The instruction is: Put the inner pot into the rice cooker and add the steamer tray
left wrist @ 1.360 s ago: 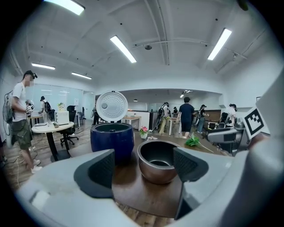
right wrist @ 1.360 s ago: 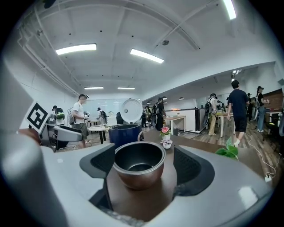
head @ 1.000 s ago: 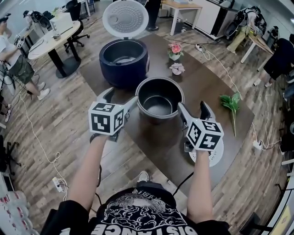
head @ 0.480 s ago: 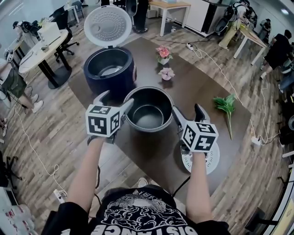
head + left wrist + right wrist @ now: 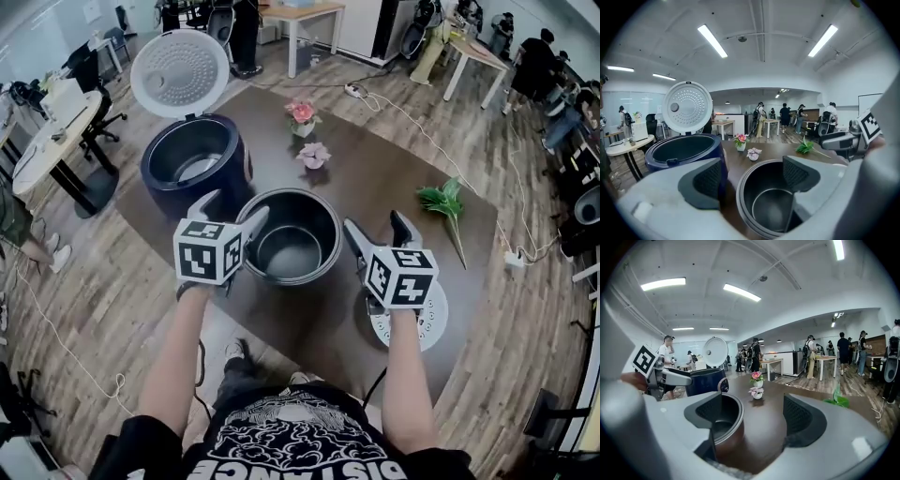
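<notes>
Straddling inner pot (image 5: pixel 287 251) rim | left gripper (image 5: pixel 234 207) fingers wide apart | right gripper (image 5: pixel 373 223) fingers likewise

This was an open-plan office. Long strip lights (image 5: pixel 712 41) ran across a plain white ceiling, and the floor (image 5: pixel 112 281) was laid in wood-look planks. White desks (image 5: pixel 298 13) and black office chairs (image 5: pixel 94 80) stood all around (some desks carried bags and equipment). Several people (image 5: pixel 843 350) stood at them, and a white cable (image 5: pixel 412 127) trailed from a power strip (image 5: pixel 354 91).
</notes>
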Demonstrator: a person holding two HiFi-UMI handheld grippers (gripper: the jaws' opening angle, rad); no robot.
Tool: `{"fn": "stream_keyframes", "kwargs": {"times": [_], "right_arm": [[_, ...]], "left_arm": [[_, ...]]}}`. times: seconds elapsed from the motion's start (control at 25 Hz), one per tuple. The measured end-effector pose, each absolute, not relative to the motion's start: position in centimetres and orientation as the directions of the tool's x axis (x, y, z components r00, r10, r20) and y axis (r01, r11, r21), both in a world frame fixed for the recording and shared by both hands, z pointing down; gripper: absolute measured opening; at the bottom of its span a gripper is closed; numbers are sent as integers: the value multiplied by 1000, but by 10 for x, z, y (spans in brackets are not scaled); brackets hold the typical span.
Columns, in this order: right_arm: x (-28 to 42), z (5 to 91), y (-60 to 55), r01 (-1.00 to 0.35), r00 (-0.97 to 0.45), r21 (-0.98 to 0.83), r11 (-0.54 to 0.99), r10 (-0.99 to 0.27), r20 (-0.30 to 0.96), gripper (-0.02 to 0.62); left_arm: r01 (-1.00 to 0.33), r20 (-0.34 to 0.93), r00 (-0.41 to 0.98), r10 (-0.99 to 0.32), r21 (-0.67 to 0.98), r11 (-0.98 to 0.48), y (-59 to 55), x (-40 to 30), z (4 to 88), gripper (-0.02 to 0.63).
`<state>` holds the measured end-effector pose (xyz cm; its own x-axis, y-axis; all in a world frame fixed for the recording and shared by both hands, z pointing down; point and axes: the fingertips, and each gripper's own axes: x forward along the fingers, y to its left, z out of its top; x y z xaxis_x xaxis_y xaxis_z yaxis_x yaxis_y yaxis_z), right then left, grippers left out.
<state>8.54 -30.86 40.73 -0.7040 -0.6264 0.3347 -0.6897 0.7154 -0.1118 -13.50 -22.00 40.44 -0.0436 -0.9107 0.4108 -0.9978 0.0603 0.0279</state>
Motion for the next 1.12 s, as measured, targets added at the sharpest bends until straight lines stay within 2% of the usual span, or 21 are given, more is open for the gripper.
{"fn": "stream_keyframes", "kwargs": {"times": [0.56, 1.12], "right_arm": [[93, 415, -300, -851, -518, -128, 510, -773, 365, 400], [75, 448, -273, -910, -412, -162, 382, -788, 457, 379]], "left_arm": [[-975, 421, 219, -880, 64, -212, -274, -138, 417, 411], [-924, 478, 380, -792, 157, -349, -276, -142, 454, 411]]}}
